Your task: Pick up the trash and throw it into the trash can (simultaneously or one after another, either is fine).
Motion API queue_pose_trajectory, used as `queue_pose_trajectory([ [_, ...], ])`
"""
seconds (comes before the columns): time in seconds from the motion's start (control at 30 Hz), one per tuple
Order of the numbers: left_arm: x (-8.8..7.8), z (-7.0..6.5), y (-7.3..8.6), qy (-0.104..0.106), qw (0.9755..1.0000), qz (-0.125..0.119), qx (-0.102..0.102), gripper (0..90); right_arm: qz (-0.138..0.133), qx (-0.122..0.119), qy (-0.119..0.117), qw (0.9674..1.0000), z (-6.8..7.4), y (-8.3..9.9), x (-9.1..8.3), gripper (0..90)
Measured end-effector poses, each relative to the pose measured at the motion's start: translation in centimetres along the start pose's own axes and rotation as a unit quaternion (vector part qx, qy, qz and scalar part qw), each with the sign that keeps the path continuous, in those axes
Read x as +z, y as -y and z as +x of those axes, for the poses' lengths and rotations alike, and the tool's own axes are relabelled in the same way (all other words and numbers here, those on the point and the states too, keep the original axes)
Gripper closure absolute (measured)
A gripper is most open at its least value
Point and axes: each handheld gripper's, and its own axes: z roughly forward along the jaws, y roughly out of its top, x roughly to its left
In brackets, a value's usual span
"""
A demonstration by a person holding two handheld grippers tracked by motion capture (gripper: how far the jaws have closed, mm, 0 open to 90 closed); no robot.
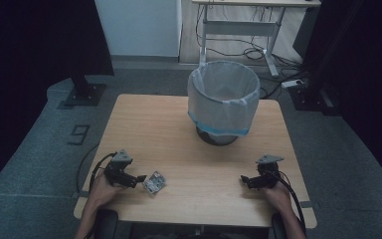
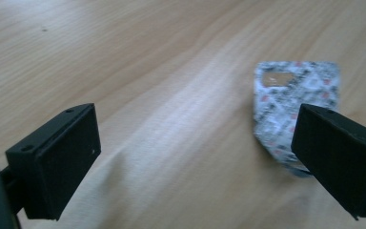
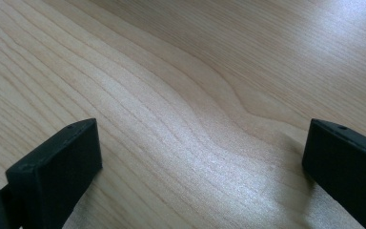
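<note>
Pale wood grain runs under everything here, and the landmark to steer by is the small printed packet (image 1: 154, 182), a crumpled foil-like wrapper with a grey, white and red pattern, lying flat on the surface (image 1: 179, 139) near the person's edge and left of centre. Just to the left of the packet, the left tongs (image 1: 140, 178) point at it with jaws spread wide; their pads touch nothing, and the wrapper lies just ahead of them and off toward one jaw, so this reads as a line-up for a pinch that has not yet landed. Well to the right of the packet, at about the same depth, the right tongs (image 1: 243, 179) rest low over bare wood, jaws likewise spread and empty, apparently parked out of the way. Far beyond the packet, toward the back of the surface, stands a bin (image 1: 223, 99) lined with a pale bag, its mouth open and upright, a likely home for the wrapper. From the high view comes the overall spacing, while the left gripper view shows the packet's print, a bent corner, and how one jaw overlaps its edge in the frame.
</note>
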Motion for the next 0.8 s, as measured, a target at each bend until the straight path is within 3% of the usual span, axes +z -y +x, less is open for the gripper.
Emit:
queue_pose_trajectory([
  [0.2,0.0,-1.9,-0.3,0.008,0.9999,0.001,0.011,1.9,0.000,0.000,0.000,1.0000,0.0,0.0,0.0,0.0],
  [0.5,1.2,-4.3,-0.4,0.017,0.9990,0.032,0.028,0.0,0.000,0.000,0.000,1.0000,0.0,0.0,0.0,0.0],
  [0.6,1.6,-4.8,-0.1,0.013,0.9989,0.031,0.033,0.0,0.000,0.000,0.000,1.0000,0.0,0.0,0.0,0.0],
  [0.8,2.7,-5.0,0.2,-0.003,0.9972,0.057,0.047,1.8,0.000,-0.001,-0.001,1.0000,0.0,0.0,0.0,0.0],
])
